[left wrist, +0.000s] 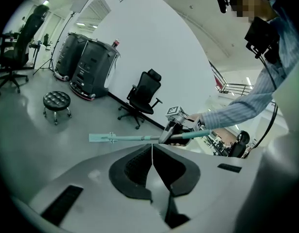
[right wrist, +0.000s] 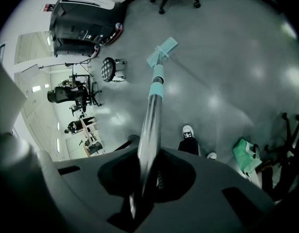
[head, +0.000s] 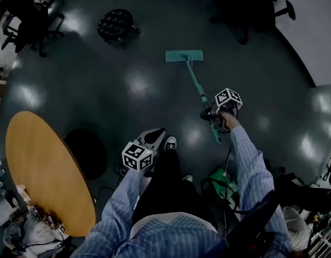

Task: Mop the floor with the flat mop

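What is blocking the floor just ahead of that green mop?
Nothing visible right in front of the mop head. A round black stool stands off to its left, and the right gripper holds the handle.

Just ahead of the right claw the mop handle smears into blur, its grip end lost between the jaws, and back of that claw a sleeve half covers a green object.

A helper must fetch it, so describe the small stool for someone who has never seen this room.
Start at the wide grey floor in front of the person. Just past the teal head of the flat mop, off to its left, stands the stool. It is low, round, black and button-tufted, with no backrest, unlike the office chairs nearby.
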Motion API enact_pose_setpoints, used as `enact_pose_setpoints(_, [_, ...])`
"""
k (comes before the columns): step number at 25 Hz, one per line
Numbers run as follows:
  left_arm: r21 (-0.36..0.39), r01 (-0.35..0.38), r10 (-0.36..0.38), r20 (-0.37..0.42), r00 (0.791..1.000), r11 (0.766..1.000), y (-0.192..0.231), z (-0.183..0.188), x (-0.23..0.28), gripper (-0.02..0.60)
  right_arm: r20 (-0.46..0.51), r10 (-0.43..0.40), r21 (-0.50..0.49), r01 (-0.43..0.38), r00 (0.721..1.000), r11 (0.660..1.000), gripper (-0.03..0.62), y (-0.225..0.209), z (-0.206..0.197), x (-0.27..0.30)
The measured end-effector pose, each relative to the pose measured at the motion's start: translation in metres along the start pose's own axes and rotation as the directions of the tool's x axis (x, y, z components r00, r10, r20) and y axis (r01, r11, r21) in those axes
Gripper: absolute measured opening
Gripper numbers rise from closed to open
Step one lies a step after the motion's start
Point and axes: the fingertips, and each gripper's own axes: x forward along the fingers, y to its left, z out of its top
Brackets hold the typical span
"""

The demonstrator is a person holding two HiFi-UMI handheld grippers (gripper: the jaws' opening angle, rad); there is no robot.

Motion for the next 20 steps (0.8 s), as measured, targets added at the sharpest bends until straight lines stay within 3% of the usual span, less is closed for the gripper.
enact_pose_setpoints(7, [0.003, 0.004, -0.004, -0.019, 1.0, 1.0, 0.025, 0.006, 0.023, 0.009, 0.034, -0.018, -0.016, 0.018, 0.999, 1.0, 0.06, 0.046, 0.094, 0.001])
enact_pose_setpoints(12, [-0.034, -0.011, 0.01, -0.014, 1.0, 0.999, 0.036, 0.004, 0.029, 0.009, 0.07, -0.029, -0.012, 0.03, 0.997, 0.999, 0.058, 0.076, 0.149, 0.002])
enact_pose_setpoints(20, [-0.063, -0.011, 0.007, -0.052, 0.999, 0.998, 0.029, -0.03, 0.008, 0.009, 0.138, 0.057, 0.072, -0.067, 0.989, 0.995, 0.058, 0.112, 0.17, -0.001])
